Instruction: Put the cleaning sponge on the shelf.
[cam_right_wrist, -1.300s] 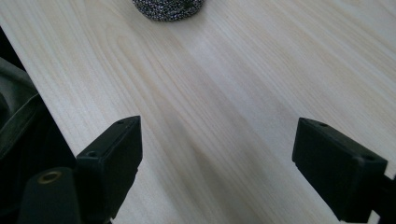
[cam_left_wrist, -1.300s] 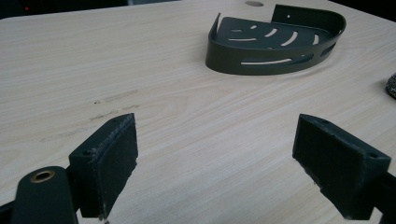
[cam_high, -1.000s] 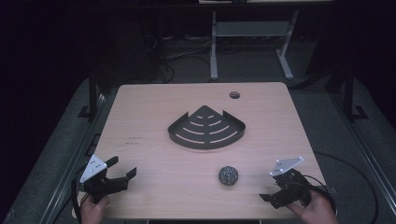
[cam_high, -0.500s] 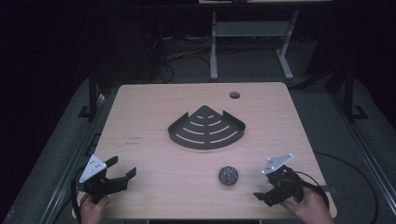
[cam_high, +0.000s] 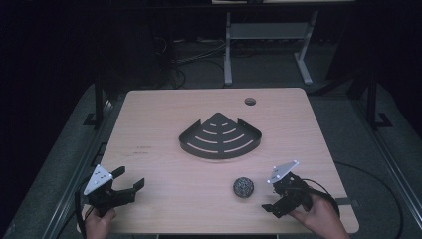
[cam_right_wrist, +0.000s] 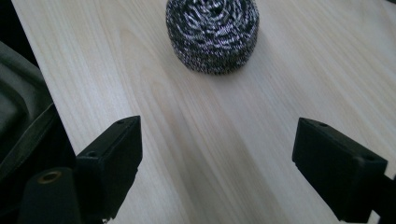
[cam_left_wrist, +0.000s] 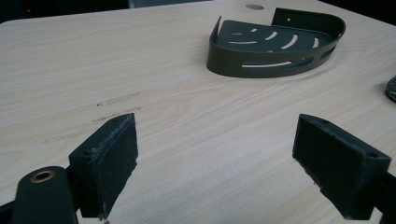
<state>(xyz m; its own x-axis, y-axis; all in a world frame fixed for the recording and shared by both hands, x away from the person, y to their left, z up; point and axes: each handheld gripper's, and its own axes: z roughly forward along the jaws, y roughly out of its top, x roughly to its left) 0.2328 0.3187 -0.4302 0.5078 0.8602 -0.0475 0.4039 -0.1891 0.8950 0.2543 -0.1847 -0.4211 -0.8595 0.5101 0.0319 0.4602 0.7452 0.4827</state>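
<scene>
Pale wood bench in dark room. L gripper at near-left corner, jaws wide apart, empty. Black corner rack mid-bench. Steel scourer near front, just left of R gripper, jaws spread, nothing between.

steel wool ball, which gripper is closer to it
Right. The right gripper sits just beside the steel wool ball, jaws open and facing it. The left gripper is far across the table, near its opposite front corner.

Steel-wool scrubber, round, lying on table near front edge.
</scene>
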